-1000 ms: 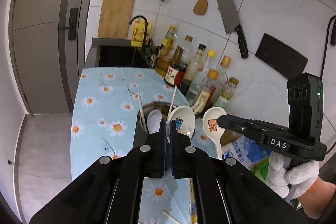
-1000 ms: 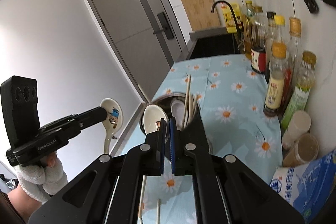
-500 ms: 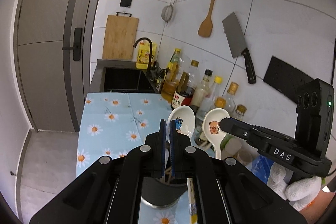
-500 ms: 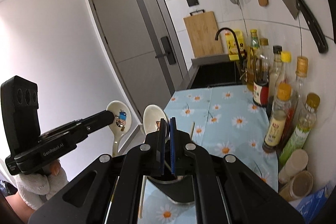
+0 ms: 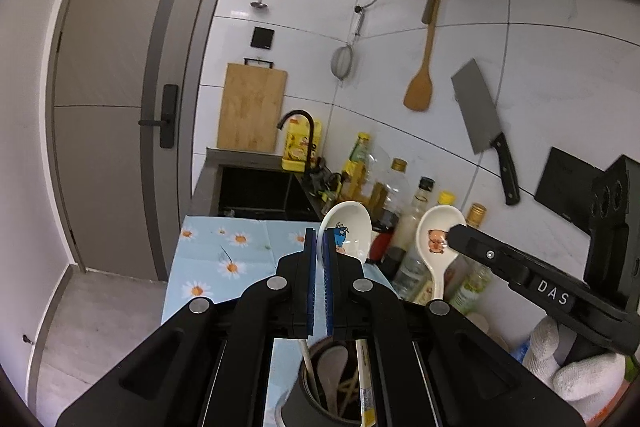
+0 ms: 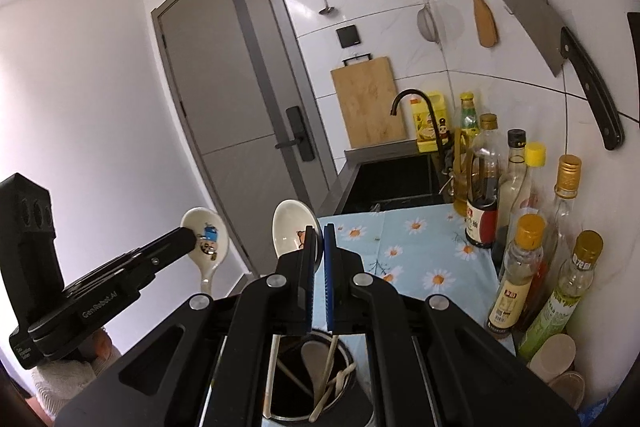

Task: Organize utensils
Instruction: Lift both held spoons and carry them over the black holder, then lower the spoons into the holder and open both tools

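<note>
My left gripper (image 5: pixel 319 241) is shut on a white ceramic spoon with a blue cartoon (image 5: pixel 347 230), bowl up. It also shows in the right wrist view (image 6: pixel 206 239). My right gripper (image 6: pixel 319 239) is shut on a white spoon with a brown bear (image 6: pixel 292 227), also seen in the left wrist view (image 5: pixel 438 239). Both spoons hang above a dark cylindrical utensil holder (image 6: pixel 308 383) with chopsticks and a spoon inside; in the left wrist view the holder (image 5: pixel 334 387) is at the bottom.
The counter has a blue daisy cloth (image 6: pixel 416 247). Several sauce and oil bottles (image 6: pixel 520 267) stand along the right wall. A black sink (image 6: pixel 392 179) with a tap lies behind. A cleaver (image 6: pixel 560 43) and wooden spatula (image 6: pixel 480 7) hang on the tiles.
Both grippers have risen with their spoons and tilted upward. The utensil holder has slid down to the bottom edge of both views.
</note>
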Demonstrator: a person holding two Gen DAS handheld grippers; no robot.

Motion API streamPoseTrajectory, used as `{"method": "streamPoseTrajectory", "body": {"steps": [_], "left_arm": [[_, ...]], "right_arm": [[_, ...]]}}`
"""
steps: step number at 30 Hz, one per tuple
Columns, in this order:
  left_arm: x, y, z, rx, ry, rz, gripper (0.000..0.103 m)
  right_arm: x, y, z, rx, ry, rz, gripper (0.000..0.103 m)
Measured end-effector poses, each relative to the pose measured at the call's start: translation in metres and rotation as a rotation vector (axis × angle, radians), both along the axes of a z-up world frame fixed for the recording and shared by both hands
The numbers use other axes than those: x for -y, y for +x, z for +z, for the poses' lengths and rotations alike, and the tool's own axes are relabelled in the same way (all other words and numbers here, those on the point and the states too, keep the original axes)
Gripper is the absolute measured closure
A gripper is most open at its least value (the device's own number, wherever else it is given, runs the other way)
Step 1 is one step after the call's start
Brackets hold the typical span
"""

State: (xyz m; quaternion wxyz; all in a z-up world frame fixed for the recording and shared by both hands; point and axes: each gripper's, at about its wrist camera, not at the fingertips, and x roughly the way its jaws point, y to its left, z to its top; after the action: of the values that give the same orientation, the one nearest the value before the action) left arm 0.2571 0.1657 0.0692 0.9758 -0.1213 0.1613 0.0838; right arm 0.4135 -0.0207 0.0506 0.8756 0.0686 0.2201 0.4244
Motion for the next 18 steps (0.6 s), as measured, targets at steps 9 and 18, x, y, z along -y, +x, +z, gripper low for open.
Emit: {"method": "streamPoseTrajectory", "body": {"steps": [9,18], "left_arm": [[0.005,0.008,-0.006,0.045,0.041,0.031,0.101],[0.015,0.01,-0.032,0.074,0.099,0.046,0.101]], "right_arm": [[-0.002,0.012,-0.008,0.03,0.015,-0.054,0.098],[-0.016,0.012,-0.031,0.035,-0.012,-0.066,0.098]]}}
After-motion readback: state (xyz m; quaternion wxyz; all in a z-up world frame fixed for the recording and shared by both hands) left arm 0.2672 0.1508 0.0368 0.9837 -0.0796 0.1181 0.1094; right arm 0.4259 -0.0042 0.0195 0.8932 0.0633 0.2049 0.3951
